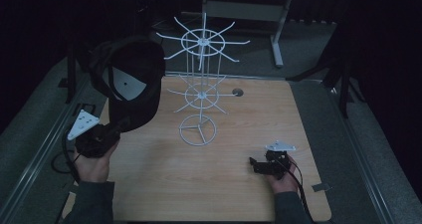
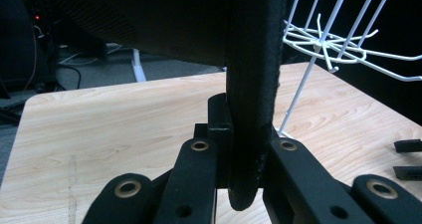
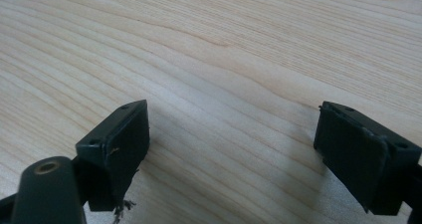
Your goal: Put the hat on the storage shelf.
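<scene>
Left gripper (image 1: 118,127) clamps the black cap (image 1: 130,79) by its brim, aloft, just left of the white wire hook rack (image 1: 200,79). Right gripper (image 1: 255,164) rests open near the bench (image 1: 239,194), farther from the rack.

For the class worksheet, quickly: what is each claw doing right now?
Left claw: closed on the brim of the black cap, lifted beside the white wire rack.
Right claw: open, holding nothing, low over the wooden table.

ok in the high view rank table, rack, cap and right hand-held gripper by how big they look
1. table
2. rack and cap: too close to rank, and the cap is raised nearer the camera
3. right hand-held gripper
</scene>
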Available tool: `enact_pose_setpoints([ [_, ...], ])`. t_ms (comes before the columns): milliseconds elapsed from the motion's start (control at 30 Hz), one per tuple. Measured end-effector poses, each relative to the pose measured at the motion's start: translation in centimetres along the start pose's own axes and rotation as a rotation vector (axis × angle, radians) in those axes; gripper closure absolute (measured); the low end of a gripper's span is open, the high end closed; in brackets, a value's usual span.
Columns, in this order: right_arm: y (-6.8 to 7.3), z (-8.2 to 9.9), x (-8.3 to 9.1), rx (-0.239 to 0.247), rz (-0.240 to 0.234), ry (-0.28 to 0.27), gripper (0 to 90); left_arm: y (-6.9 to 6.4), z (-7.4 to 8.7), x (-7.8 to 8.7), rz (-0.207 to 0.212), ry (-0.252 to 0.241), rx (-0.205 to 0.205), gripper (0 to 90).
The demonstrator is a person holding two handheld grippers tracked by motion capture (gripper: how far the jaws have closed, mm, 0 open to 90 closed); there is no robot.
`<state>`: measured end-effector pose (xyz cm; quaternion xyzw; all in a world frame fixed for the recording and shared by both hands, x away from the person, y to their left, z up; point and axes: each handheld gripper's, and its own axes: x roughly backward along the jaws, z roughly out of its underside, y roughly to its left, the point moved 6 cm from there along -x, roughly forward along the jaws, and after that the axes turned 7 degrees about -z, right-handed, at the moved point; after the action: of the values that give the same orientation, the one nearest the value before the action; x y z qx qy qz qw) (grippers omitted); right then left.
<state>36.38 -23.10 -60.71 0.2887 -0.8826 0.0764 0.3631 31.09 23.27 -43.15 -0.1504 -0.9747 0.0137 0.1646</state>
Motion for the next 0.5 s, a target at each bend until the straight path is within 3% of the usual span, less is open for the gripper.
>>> enact_pose_setpoints([
  [500,0.01,0.00,0.00,-0.001,0.000,0.000,13.9,-0.11,-0.37,0.30,-0.023,-0.013,-0.015,86.7],
])
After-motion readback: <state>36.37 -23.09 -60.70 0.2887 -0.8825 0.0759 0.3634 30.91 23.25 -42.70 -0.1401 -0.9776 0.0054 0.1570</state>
